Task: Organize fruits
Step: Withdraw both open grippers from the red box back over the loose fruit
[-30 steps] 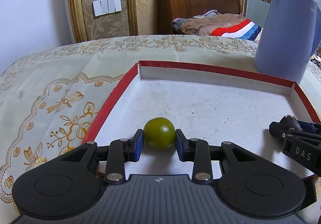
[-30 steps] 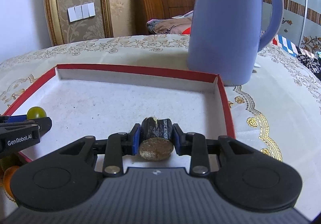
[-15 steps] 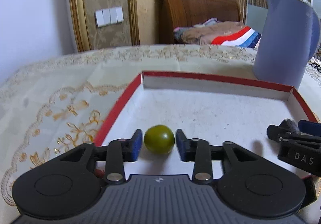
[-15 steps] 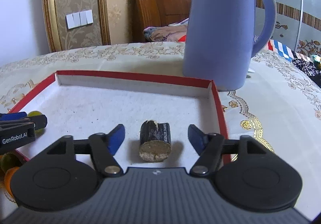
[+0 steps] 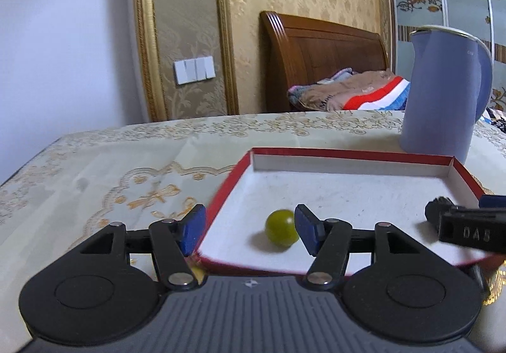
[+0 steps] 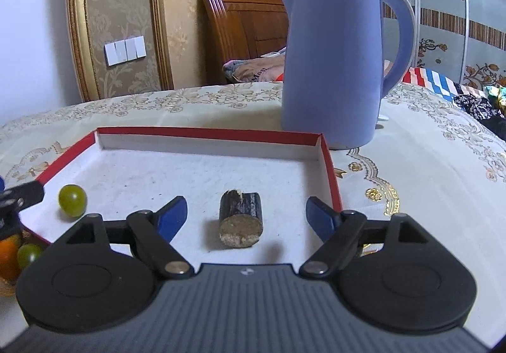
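A small green round fruit (image 5: 281, 232) (image 6: 72, 199) lies on the white floor of a red-rimmed shallow box (image 5: 348, 154) (image 6: 208, 132). My left gripper (image 5: 249, 231) is opening; the fruit rests free just inside its right pad, touching neither. A short dark cylinder with a tan cut end (image 6: 241, 218) lies in the box near the right wall. My right gripper (image 6: 245, 220) is opening wide around it, pads well clear. The right gripper's tip (image 5: 468, 231) shows at the right edge of the left wrist view; the left one's tip (image 6: 19, 195) shows at the left edge of the right wrist view.
A tall blue kettle (image 6: 335, 62) (image 5: 442, 94) stands on the patterned tablecloth behind the box's far right corner. An orange fruit (image 6: 8, 253) and a green one (image 6: 28, 253) lie outside the box at the near left. A bed headboard stands beyond the table.
Both grippers let go: the left came off the green fruit, the right off the dark cylinder. Both drew back and up; the left also shifted left, so the fruit now sits by its right pad.
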The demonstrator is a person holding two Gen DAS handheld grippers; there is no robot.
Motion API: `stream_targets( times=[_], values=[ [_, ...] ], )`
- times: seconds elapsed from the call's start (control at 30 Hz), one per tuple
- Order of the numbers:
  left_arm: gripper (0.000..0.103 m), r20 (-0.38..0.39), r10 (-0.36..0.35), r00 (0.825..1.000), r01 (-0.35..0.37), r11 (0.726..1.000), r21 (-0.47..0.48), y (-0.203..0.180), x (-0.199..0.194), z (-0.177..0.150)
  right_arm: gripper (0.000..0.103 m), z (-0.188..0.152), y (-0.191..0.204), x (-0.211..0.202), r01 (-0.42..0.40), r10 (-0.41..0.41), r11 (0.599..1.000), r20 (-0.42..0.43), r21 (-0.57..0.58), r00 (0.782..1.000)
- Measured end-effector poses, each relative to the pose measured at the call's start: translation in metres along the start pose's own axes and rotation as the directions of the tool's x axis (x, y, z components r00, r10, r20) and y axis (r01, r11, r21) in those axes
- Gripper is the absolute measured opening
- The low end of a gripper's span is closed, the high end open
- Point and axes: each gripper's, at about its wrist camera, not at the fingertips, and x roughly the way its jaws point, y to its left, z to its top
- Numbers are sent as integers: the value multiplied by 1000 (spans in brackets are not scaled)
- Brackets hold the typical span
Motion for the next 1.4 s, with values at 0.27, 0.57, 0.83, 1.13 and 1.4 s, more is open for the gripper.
stream_targets(
  times=[0.27,0.57,0.83,1.13,1.4],
  values=[
    [61,4,-9,1000,9,1000,10,12,-34,-26,87,-14,2,-27,6,-6,1000,31,-22,1000],
    [61,-13,-16,1000,16,999,-29,39,-57,-49,88,-52,-14,-81,-12,13,1000,77,-20,997],
    [62,-39,-25,999,21,996,-83,57,-62,-58,88,-59,-15,-88,-34,36,999,75,-29,997],
    [62,-73,-1,997,-1,999,-33,50,-54,-63,88,-61,-16,-88,-42,43,999,54,-19,998],
    [62,-108,-4,994,2,1000,-17,44,-40,-57,88,-61,-17,-91,-44,45,999,70,-14,996]
  ],
)
